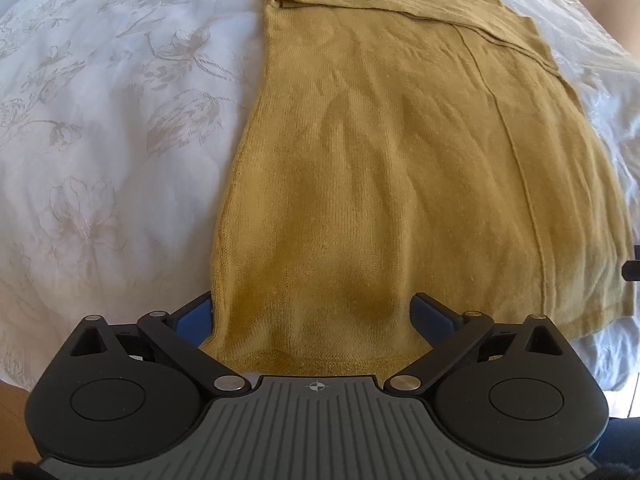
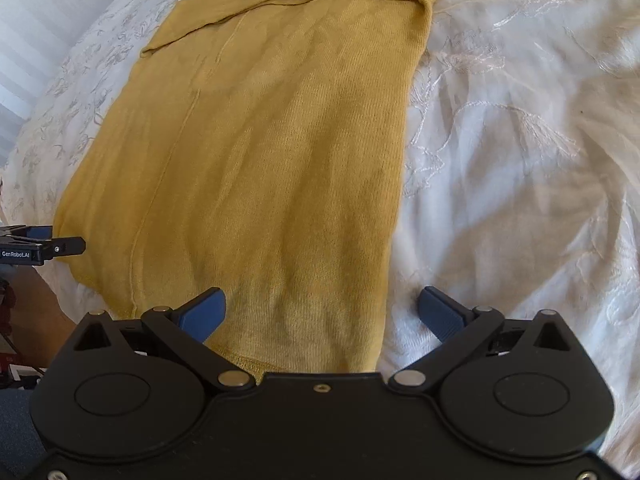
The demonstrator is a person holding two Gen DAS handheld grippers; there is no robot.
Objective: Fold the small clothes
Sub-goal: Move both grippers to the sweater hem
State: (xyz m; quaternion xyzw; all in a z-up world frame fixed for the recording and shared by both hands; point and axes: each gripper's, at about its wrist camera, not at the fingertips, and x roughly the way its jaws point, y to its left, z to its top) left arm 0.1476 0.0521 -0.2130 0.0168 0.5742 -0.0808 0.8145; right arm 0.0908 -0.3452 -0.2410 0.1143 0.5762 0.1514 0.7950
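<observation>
Bright daylight, soft shadows, fisheye-warped edges.

White floral-embroidered bedspread (image 1: 100, 140), daylit; wooden floor (image 1: 12, 400) below

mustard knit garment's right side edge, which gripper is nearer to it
Right. The right gripper straddles that edge of the mustard knit garment near the hem, open, one finger over the white bedspread. The left gripper straddles the opposite edge.

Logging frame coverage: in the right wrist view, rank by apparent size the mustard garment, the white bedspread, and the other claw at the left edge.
1. White bedspread and mustard garment: too similar to rank.
2. Left claw: smallest.
</observation>
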